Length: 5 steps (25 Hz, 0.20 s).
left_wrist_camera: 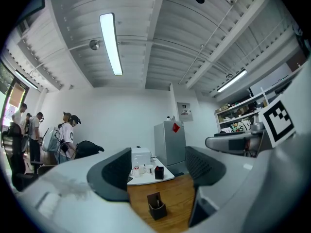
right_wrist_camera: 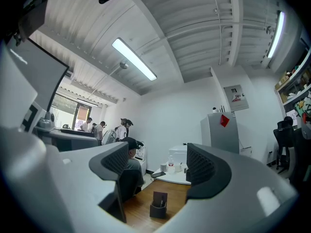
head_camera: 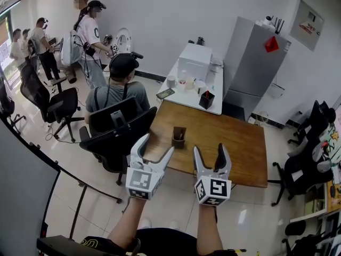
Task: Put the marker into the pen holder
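Note:
A dark brown pen holder [head_camera: 179, 137] stands on the wooden table [head_camera: 234, 148], with a thin dark pen-like object upright inside it. The same pen holder [left_wrist_camera: 156, 207] appears low between the left jaws, and the pen holder [right_wrist_camera: 159, 205] shows low between the right jaws. My left gripper [head_camera: 156, 151] is open and empty, held in the air short of the table's near edge. My right gripper [head_camera: 210, 158] is open and empty beside it, also short of the table. No loose marker is visible on the table.
A person in a black cap sits in a black office chair [head_camera: 114, 129] left of the table. A white table [head_camera: 200, 87] behind carries cups, a phone, a white box and a second dark holder [head_camera: 206, 99]. A grey cabinet [head_camera: 253, 63] stands behind; several people stand far left.

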### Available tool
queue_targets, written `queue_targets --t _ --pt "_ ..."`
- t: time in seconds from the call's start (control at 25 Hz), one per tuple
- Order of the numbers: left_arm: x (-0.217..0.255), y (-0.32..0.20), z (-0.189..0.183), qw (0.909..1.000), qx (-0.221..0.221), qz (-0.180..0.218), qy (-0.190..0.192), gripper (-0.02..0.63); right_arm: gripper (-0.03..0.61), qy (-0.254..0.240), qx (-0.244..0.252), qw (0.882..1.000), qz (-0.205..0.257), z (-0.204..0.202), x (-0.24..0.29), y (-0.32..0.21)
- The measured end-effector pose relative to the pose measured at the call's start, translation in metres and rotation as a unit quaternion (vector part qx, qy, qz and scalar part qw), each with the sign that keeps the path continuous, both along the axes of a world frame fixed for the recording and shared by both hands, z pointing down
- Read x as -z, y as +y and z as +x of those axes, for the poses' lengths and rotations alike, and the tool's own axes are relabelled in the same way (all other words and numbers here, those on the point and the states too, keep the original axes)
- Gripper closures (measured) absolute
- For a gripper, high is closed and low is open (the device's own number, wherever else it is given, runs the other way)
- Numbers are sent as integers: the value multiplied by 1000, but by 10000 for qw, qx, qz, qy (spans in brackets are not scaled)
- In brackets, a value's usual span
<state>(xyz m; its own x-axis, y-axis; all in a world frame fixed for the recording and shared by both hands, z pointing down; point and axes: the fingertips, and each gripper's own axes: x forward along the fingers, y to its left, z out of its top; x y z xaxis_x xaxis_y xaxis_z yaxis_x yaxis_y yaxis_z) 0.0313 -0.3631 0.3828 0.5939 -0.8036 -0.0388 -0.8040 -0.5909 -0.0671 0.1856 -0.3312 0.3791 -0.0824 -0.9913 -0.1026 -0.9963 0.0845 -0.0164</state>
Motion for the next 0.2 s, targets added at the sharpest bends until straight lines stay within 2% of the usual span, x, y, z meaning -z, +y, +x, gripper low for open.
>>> queue_targets --t 0.2 --pt "-3 2 4 10000 -27 83 3 264 207 -9 -48 10000 15 6 1 4"
